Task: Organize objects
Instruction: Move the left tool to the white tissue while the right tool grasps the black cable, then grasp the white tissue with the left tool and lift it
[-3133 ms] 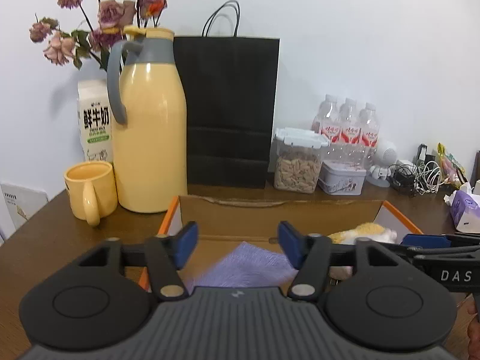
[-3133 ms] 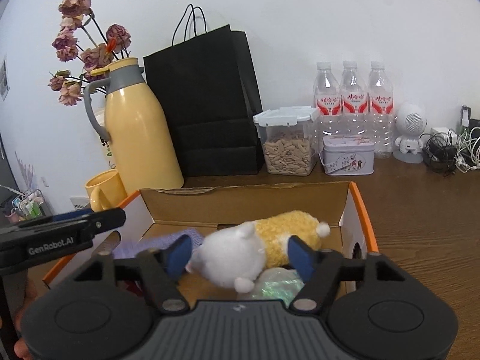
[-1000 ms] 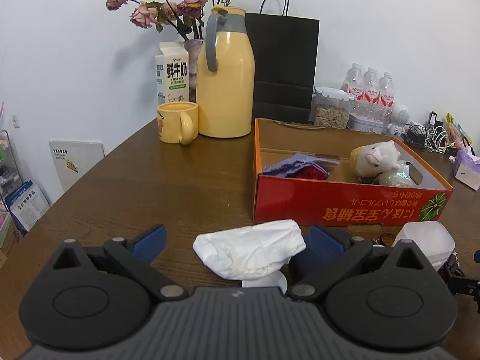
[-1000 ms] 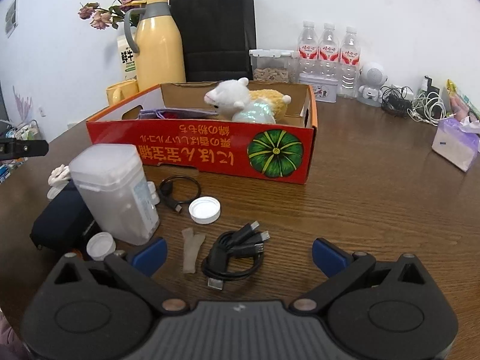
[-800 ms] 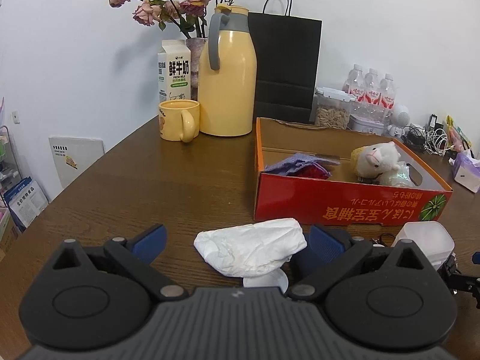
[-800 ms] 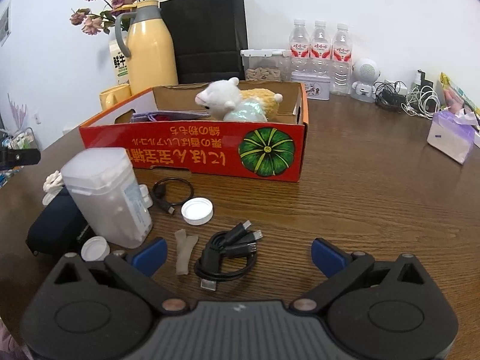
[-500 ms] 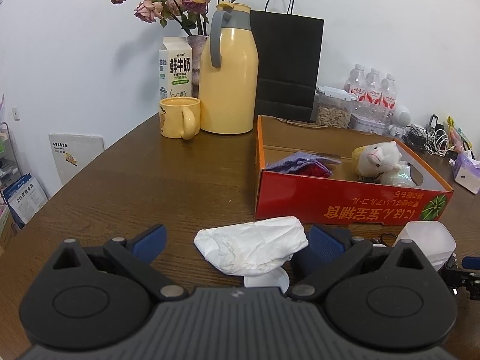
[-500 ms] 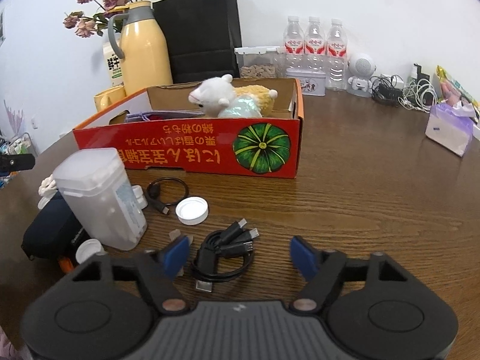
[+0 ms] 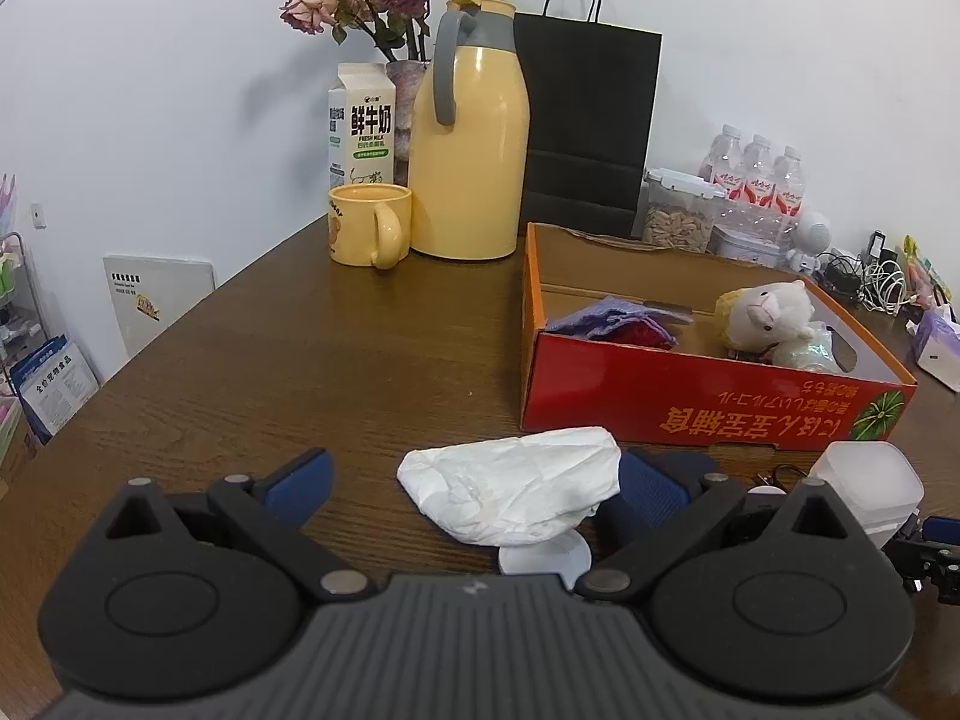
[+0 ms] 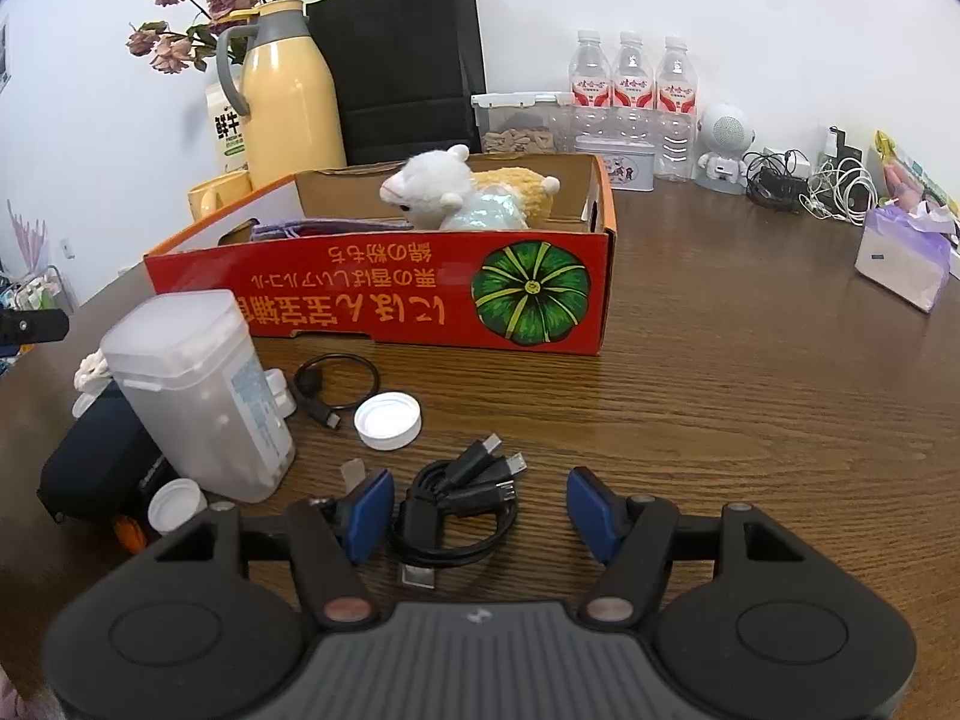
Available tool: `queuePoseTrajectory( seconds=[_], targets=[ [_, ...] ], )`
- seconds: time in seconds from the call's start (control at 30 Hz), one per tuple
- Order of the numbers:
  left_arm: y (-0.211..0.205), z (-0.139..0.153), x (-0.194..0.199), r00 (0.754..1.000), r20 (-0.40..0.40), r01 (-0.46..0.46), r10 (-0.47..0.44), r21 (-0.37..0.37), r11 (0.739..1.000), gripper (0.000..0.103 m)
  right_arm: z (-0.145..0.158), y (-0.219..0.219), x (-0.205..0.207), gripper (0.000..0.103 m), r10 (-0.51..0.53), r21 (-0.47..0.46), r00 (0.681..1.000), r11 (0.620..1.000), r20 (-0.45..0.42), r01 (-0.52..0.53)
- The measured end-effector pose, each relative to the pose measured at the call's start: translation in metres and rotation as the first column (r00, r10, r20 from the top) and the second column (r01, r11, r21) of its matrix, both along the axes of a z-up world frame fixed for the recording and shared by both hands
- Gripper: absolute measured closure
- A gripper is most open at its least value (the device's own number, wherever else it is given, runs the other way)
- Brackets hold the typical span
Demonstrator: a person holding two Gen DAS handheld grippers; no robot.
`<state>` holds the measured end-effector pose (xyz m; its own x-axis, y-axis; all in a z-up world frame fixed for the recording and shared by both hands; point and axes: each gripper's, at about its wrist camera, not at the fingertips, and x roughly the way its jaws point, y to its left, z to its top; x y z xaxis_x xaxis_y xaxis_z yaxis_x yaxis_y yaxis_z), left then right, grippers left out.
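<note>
Dark brown wooden worktop [image 10: 750, 372] against a white wall, with yellow thermos [image 9: 471, 150], mug [image 9: 367, 225], milk carton [image 9: 362, 132] and black paper bag [image 9: 585, 120] at the back. Red cardboard box [image 10: 420, 285] holding a plush sheep [image 10: 432, 186]. Left gripper [image 9: 474, 483] spread wide around a crumpled white tissue [image 9: 510, 489], not pressing it. Right gripper [image 10: 480, 507] half open around a coiled black cable [image 10: 456, 507], apart from it. Compared with one second ago: right gripper narrower and closer to the cable; left view almost unchanged.
</note>
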<state>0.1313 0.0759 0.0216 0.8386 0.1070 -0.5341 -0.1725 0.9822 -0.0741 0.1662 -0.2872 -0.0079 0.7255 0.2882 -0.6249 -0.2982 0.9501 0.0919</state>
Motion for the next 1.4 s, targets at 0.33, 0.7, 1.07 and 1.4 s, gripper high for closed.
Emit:
queuePoseTrajectory(
  seconds=[0.33,0.7,1.07,1.4],
  targets=[
    [0.007,-0.005,0.005,1.000,-0.011,-0.022,0.022,-0.011,1.000,0.000,0.001,0.001,-0.002,0.061,0.035,0.005,0.999,0.999,0.006,-0.035],
    [0.013,-0.017,0.028,0.998,-0.053,-0.019,0.016,-0.059,0.998,0.000,0.006,-0.002,-0.004,0.065,0.032,0.014,0.999,0.999,0.026,-0.032],
    [0.015,-0.035,0.053,0.992,-0.129,-0.039,0.017,-0.165,0.985,0.000,0.005,-0.002,-0.002,0.066,0.031,0.015,0.999,0.999,0.023,-0.032],
    [0.011,-0.034,0.045,0.995,-0.098,-0.046,0.031,-0.152,0.987,0.042,0.004,-0.002,0.000,0.066,0.035,0.023,0.999,0.999,0.021,-0.036]
  ],
)
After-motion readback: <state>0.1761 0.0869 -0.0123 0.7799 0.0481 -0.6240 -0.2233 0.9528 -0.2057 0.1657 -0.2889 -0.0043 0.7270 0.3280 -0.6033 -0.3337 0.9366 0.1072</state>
